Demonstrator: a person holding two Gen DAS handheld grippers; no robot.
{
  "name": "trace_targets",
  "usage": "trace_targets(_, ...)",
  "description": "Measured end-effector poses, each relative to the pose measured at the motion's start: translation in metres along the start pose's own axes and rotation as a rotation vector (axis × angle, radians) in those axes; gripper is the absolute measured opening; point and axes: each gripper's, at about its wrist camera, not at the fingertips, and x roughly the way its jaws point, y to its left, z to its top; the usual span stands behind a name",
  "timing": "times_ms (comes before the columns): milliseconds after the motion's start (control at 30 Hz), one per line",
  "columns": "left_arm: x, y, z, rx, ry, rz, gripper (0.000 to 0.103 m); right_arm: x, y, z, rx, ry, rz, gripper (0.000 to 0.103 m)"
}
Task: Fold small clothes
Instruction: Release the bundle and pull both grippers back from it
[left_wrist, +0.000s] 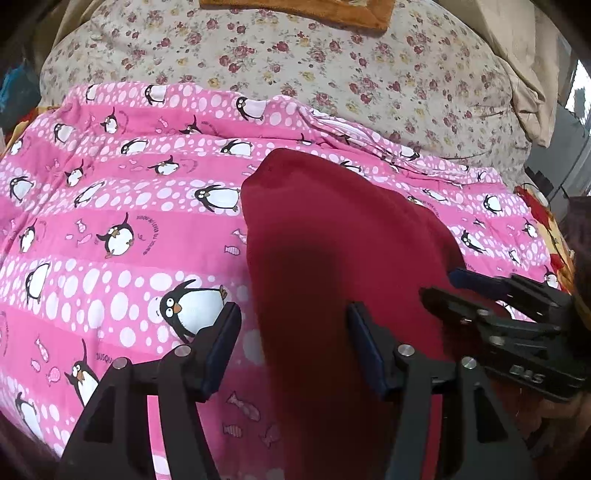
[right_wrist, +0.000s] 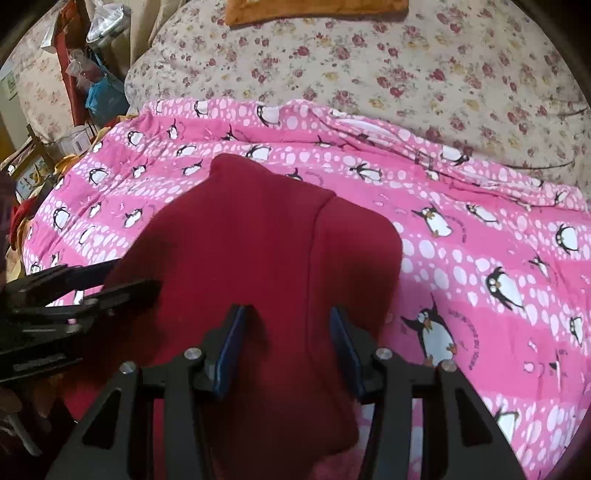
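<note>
A dark red garment (left_wrist: 332, 240) lies flat on a pink penguin-print blanket (left_wrist: 129, 206); it also shows in the right wrist view (right_wrist: 251, 251) with a vertical fold line down its middle. My left gripper (left_wrist: 293, 314) is open above the garment's left edge, one finger over the blanket, one over the cloth. My right gripper (right_wrist: 286, 317) is open above the garment's near part, holding nothing. The right gripper shows in the left wrist view (left_wrist: 439, 284) at the garment's right edge. The left gripper shows in the right wrist view (right_wrist: 133, 275) at its left edge.
The blanket (right_wrist: 480, 258) lies over a floral bedspread (left_wrist: 369, 74). An orange cloth (right_wrist: 314, 9) lies at the far edge. Cluttered shelves and bags (right_wrist: 88, 81) stand at the far left of the bed. A yellow and red cloth (left_wrist: 546, 221) lies at the right.
</note>
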Motion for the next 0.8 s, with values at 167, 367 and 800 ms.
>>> trace_targets(167,-0.008,0.000,-0.005,-0.001,-0.021,0.022,0.040,-0.037,-0.002,-0.013,0.105,-0.076,0.005,0.069)
trace_targets(367,-0.027,-0.016,-0.018,0.094,-0.089,0.122,0.040,-0.056,0.004,-0.022,0.162,-0.075,-0.077,0.080)
trace_targets(800,-0.044,-0.011,-0.031,0.116,-0.136,0.138,0.040,-0.066,0.015,-0.031,0.173,-0.094,-0.173,0.086)
